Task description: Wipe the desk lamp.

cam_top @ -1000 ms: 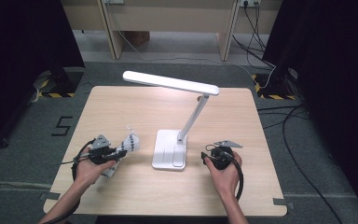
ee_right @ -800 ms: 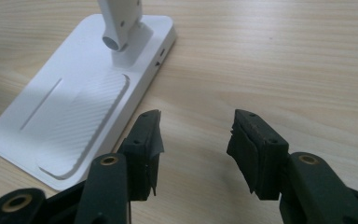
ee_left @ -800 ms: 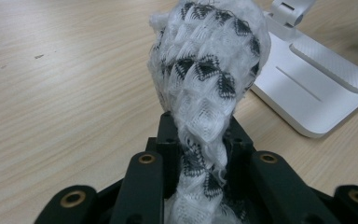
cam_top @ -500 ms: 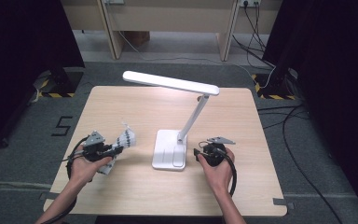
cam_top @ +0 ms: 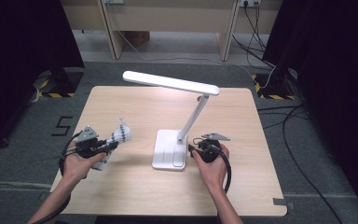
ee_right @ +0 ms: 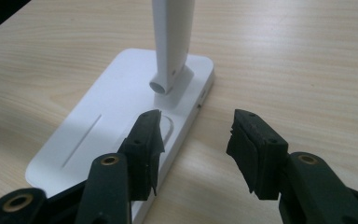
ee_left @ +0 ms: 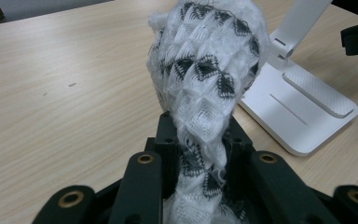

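I am about to wipe the desk lamp (cam_top: 177, 116) with the cloth (ee_left: 205, 84), and this looks like the set-up step: cloth in one tool, the other coming in to steady the lamp. My left gripper (cam_top: 103, 147) is clamped tight on the white-and-black knitted cloth, its jaws pressed into the bunched lower part while the rest puffs out ahead of them, held just above the table (cam_top: 121, 107) near its left edge and pointing toward the lamp's base (ee_left: 303, 112). My right gripper (ee_right: 193, 140) has its jaws spread wide and grips nothing; one jaw hangs over the near corner of the white base, the other over bare wood beside it, with the foot of the lamp's stem (ee_right: 170, 42) straight ahead. The lamp stands mid-table, its long head reaching out to the left. Next, I judge, I need to close the right jaws on the base edge or stem so the lamp cannot slide, then bring the cloth across.
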